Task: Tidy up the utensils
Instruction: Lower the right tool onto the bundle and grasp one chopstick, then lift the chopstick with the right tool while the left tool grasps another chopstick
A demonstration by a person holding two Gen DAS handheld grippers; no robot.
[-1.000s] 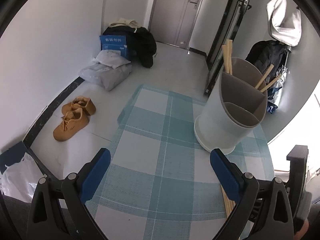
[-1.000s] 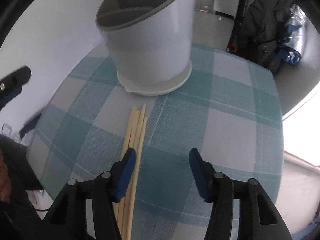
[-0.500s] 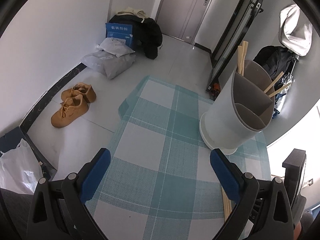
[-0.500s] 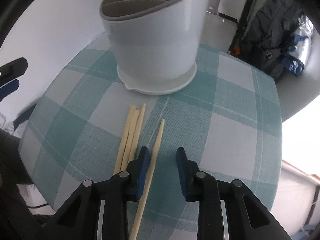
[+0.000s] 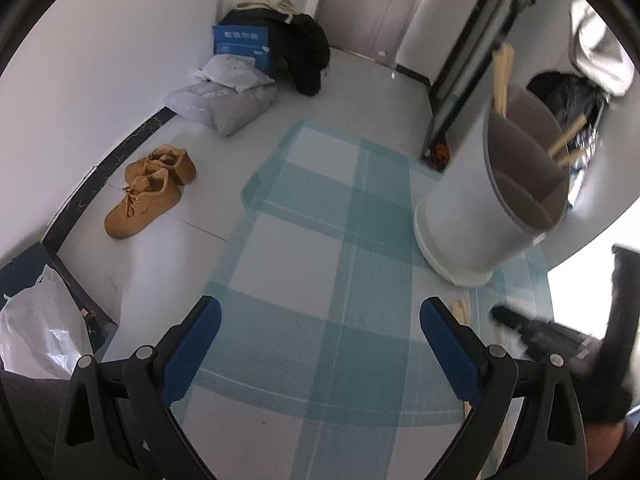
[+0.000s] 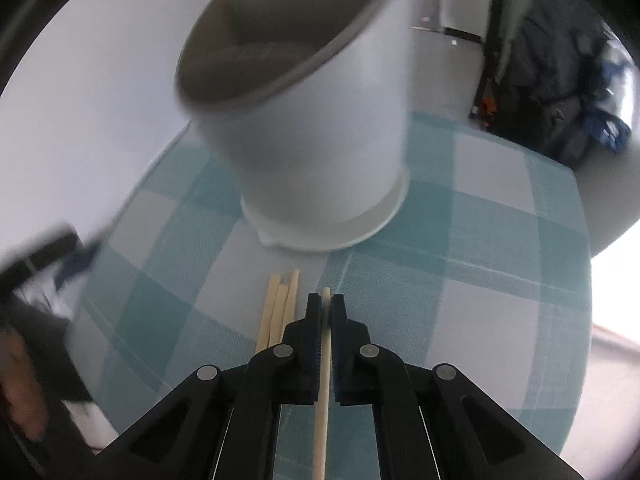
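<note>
the right gripper [image 6: 326, 306] has just been closing and now pinches a single wooden chopstick [image 6: 323, 408] between its blue pads, the stick running lengthwise through the narrow gap with its tip poking out just past the fingertips toward the white utensil holder [image 6: 316, 152]. three more chopsticks [image 6: 278, 308] lie together on the teal checked tablecloth [image 6: 472, 280], just beside the held one and in front of the holder's base, touching neither the holder nor the gripper as far as the blur lets one judge. the holder stands upright on the cloth, grey inside and split into compartments; in the left wrist view a few chopsticks stand in it already [image 5: 502, 76], some in the far compartment and others leaning out at the holder's right rim. the left gripper [image 5: 320, 328] hovers over the cloth to the left of the holder with its fingers spread wide and nothing between them. beyond the holder's left side, on the floor, sit a pair of tan shoes [image 5: 150, 190], grey parcels [image 5: 224, 96] and a blue box [image 5: 242, 46].
</note>
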